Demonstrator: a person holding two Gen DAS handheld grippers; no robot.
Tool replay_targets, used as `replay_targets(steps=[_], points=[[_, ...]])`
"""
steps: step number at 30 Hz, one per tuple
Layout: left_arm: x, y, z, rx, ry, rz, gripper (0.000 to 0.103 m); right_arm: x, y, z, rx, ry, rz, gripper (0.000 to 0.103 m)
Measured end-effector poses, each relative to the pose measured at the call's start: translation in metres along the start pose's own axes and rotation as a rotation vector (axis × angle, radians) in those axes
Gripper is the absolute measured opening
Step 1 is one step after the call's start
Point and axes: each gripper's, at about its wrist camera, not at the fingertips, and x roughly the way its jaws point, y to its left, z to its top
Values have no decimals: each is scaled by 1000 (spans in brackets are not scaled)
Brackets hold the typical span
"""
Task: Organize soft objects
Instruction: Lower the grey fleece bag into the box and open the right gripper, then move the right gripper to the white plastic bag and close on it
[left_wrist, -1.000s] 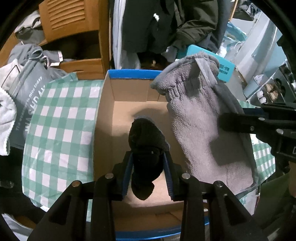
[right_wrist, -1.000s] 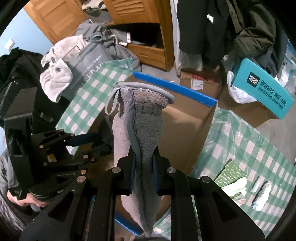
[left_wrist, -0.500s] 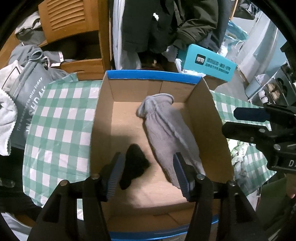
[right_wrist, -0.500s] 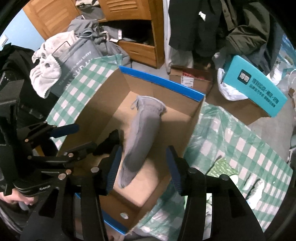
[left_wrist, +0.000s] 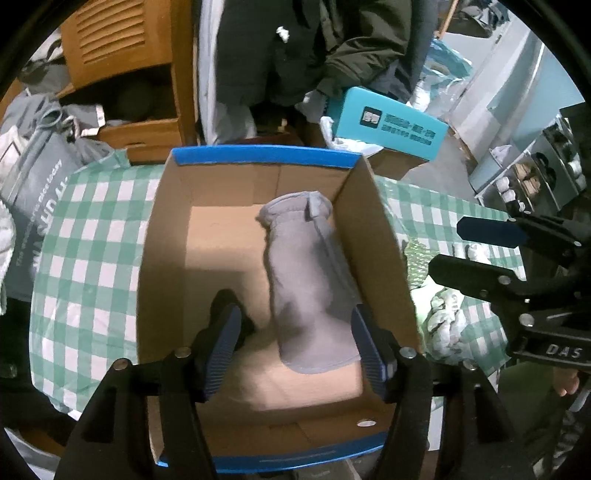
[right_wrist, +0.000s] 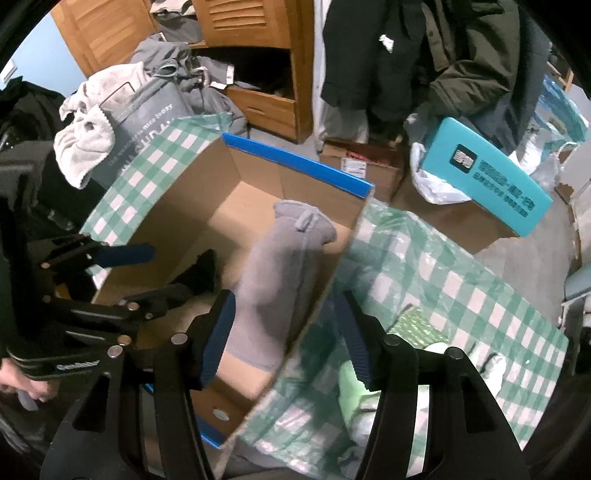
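1. Lying lengthwise in the cardboard box (left_wrist: 162, 258), the grey mitt (left_wrist: 310, 280) leans against the right-hand wall, its cuff toward the far end; the black sock (left_wrist: 221, 306) sits on the box floor beside it, partly hidden behind a finger of the left tool (left_wrist: 295, 347).
2. Both tools stand with fingers spread wide and grip nothing; the right tool (right_wrist: 284, 339) straddles the box's near wall, over the mitt and the checked cloth (right_wrist: 443, 280) on the worktop.
3. Risk: a finger of the right tool can catch that thin wall on the way across and drag or tip the box (cardboard this light shifts easily).
4. More soft pieces, white and green (right_wrist: 424, 350), lie on the cloth outside the box. A shallow pinch there may gather the slack cloth along with the item.
5. The left tool, low inside the box, can snag the mitt's pile and lift it out again.
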Motion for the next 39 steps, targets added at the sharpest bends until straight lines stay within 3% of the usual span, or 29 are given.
replay_targets(steps=[8,11,39], points=[[4,-28,2,43,19,-45,66,-11,-34,-15,61,-9,-31,58],[8,-38,2,55,33,-50,66,-17,-48,-23,88,-18,-45,70],[43,-146,-2,249,102,-69,76,-48,-154,-98,258,-44,-138,70]])
